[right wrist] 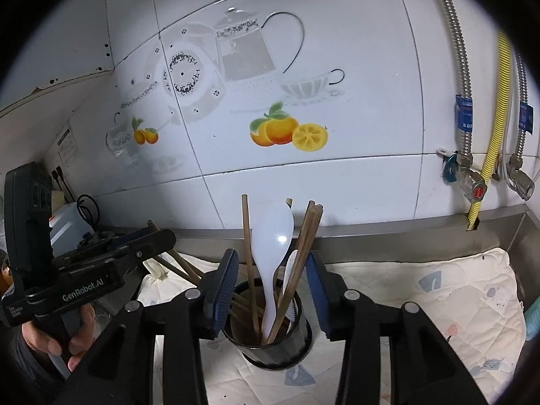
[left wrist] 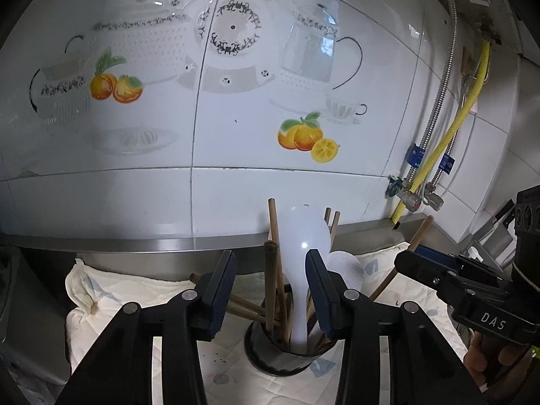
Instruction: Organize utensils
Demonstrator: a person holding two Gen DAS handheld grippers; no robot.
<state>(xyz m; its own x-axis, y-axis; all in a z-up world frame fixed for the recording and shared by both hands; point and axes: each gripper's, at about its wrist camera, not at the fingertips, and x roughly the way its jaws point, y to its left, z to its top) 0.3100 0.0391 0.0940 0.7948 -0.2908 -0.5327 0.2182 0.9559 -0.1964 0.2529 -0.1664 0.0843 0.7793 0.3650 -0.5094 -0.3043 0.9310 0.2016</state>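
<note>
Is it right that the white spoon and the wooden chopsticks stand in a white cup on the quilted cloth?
Not quite: the cup is dark, not white, as the right wrist view shows. The white spoon and wooden chopsticks do stand in it, on the quilted cloth.

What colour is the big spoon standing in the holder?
White, slightly translucent spoon; clearest in the right wrist view.

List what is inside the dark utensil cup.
The utensil cup holds a white plastic spoon, a second white utensil and several wooden chopsticks. Their lower ends and the cup's bottom are hidden.
</note>
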